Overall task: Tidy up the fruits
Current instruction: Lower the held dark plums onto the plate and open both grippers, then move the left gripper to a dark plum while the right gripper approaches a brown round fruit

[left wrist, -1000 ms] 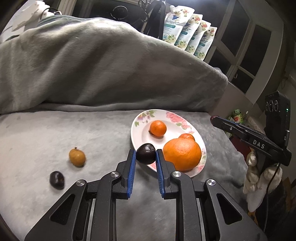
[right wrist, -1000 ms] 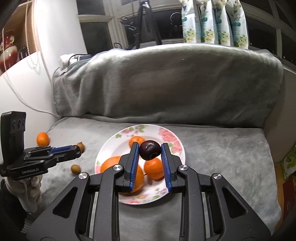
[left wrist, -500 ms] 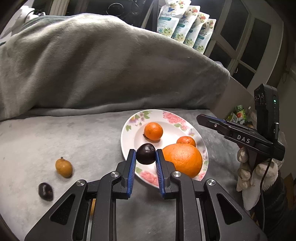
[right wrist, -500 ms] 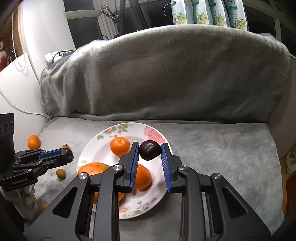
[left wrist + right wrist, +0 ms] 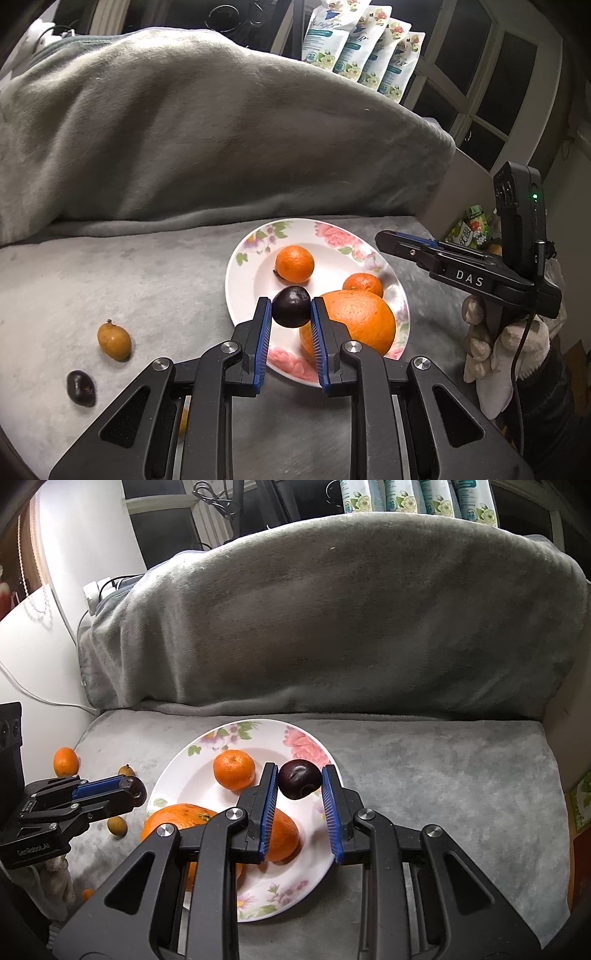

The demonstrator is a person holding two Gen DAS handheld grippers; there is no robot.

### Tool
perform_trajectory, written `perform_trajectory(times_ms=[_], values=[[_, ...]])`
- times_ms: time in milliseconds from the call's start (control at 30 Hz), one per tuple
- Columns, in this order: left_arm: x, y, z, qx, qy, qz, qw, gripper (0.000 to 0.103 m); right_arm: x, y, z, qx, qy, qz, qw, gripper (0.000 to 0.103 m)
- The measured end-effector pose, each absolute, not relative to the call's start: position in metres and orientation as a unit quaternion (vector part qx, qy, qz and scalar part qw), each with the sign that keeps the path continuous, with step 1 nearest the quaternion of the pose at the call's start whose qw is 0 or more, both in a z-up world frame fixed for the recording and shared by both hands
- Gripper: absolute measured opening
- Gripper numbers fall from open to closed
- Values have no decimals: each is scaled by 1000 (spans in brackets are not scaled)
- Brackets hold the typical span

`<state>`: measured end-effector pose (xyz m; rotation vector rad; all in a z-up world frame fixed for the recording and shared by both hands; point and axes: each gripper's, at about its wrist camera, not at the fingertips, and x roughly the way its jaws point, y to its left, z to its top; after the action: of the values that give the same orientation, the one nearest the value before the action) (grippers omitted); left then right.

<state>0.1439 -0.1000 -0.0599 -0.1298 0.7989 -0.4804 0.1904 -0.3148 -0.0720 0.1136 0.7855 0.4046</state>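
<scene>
My left gripper (image 5: 288,319) and right gripper (image 5: 300,788) each clamp a plum (image 5: 291,306); released carelessly, they may roll off the plate (image 5: 240,284).

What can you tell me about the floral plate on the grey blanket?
The floral plate is round, white and glossy, ceramic by its look, with pink flowers and green leaves printed round the rim. It lies flat on the grey blanket before the covered backrest. On it rest one large orange and two small mandarins. Both grippers hover above it, each clamping a dark plum.
</scene>
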Motion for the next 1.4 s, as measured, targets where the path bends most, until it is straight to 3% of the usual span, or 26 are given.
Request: perform_trajectory(times_ms=[333,367,467,567,700,800,900,1100,1400], values=[[143,-104,-58,-58,381,-237,892,21,187,-309,-69,49,376,200,904,26],[143,-104,-58,-57,381,-237,892,21,187,-309,-68,49,375,201,904,28],[143,-105,-58,-54,379,-237,893,22,185,-309,-66,48,367,198,907,56],[141,-106,-56,-53,374,-237,895,37,182,-309,-62,48,362,200,909,59],[138,-106,-52,-50,362,-242,899,68,180,-310,-59,45,356,196,913,79],[136,-107,-50,-43,359,-238,902,73,177,-311,-55,48,349,190,916,89],[134,-108,-49,-36,357,-230,904,79,175,-310,-51,50,345,190,918,92],[131,-106,-47,-35,357,-225,906,79,168,-305,-42,39,335,183,923,98],[125,-87,-42,-41,348,-208,913,79,155,-301,-31,49,323,192,925,99]])
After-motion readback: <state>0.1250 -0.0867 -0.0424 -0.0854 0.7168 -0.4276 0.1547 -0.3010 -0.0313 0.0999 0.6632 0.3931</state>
